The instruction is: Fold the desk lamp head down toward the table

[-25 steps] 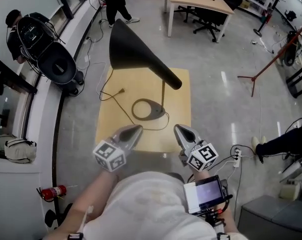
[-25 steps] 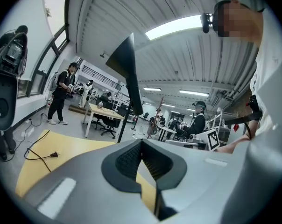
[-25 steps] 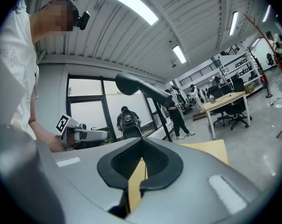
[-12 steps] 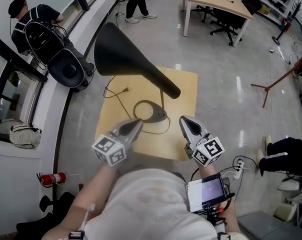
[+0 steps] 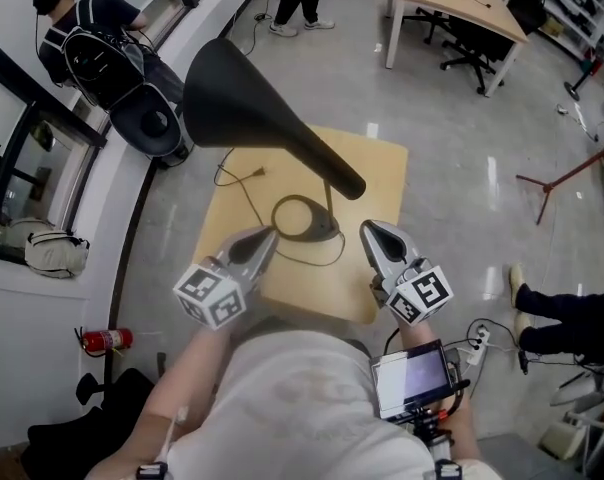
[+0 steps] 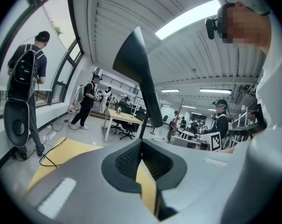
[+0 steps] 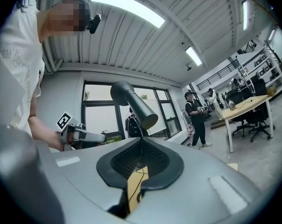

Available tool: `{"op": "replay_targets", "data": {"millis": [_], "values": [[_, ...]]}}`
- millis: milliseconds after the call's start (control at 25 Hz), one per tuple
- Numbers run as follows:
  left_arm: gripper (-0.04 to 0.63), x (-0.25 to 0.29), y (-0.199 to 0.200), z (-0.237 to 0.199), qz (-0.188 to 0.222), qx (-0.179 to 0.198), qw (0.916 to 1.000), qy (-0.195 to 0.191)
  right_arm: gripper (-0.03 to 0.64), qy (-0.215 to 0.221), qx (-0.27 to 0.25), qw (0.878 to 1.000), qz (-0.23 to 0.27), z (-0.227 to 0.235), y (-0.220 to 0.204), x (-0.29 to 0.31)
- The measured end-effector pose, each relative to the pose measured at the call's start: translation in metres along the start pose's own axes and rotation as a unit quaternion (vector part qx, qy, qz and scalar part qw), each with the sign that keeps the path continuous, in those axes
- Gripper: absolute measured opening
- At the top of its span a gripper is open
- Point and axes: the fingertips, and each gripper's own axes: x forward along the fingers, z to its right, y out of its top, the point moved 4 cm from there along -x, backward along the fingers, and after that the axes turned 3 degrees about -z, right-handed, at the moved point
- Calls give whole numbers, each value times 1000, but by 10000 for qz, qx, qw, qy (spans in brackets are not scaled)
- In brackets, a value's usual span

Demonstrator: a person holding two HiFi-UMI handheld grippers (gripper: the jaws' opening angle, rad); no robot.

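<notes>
Desk lamp head sits clear of both my claws, untouched. My left claw is clenched with nothing between its jaws; in the left gripper view the claw points toward the lamp, whose head rears above and beyond its tip. My right claw is clenched too, only a sliver of a gap at the tip and nothing in it; from the right gripper view the claw aims past the narrow end of the head.

Taking the lamp base as the mark: my left claw hangs near its near-left side, my right claw near its near-right side, neither touching it. The thin stem rises from the right edge of the base. The head is perched on top of that stem, its blunt narrow end over the right of the base, its wide mouth flaring away to the far left and tilted up, not folded down.

The head is a matte black cone. The base is a flat ring lying on the pale wooden bench. A dark cord runs from the base out to its far left.
</notes>
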Motion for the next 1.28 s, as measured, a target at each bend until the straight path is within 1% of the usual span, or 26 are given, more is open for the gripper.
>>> {"op": "replay_targets", "data": {"millis": [160, 360, 480, 640, 760, 920, 1080, 1280], "values": [[2, -6, 22, -4, 171, 147, 9997, -82, 26, -21, -104, 9999, 92, 0, 11, 4], [2, -22, 70, -12, 445, 470, 9977, -219, 35, -124, -356, 9991, 202, -1, 33, 11], [2, -31, 97, -16, 579, 650, 9958, -269, 62, -162, -498, 9980, 351, -2, 47, 11], [5, -42, 128, -17, 579, 805, 9944, -371, 114, -213, -689, 9965, 426, -1, 60, 15], [35, -51, 147, -17, 573, 1010, 9922, -456, 156, -238, -961, 9946, 302, -3, 66, 21], [68, -59, 171, -12, 600, 1438, 9870, -400, 194, -267, -1373, 9902, 44, -4, 68, 30], [97, -60, 196, -6, 661, 1789, 9810, -340, 223, -297, -1564, 9870, -221, -4, 69, 40], [114, -60, 215, 6, 763, 2128, 9738, -235, 233, -344, -1807, 9812, -581, -5, 63, 47]]}}
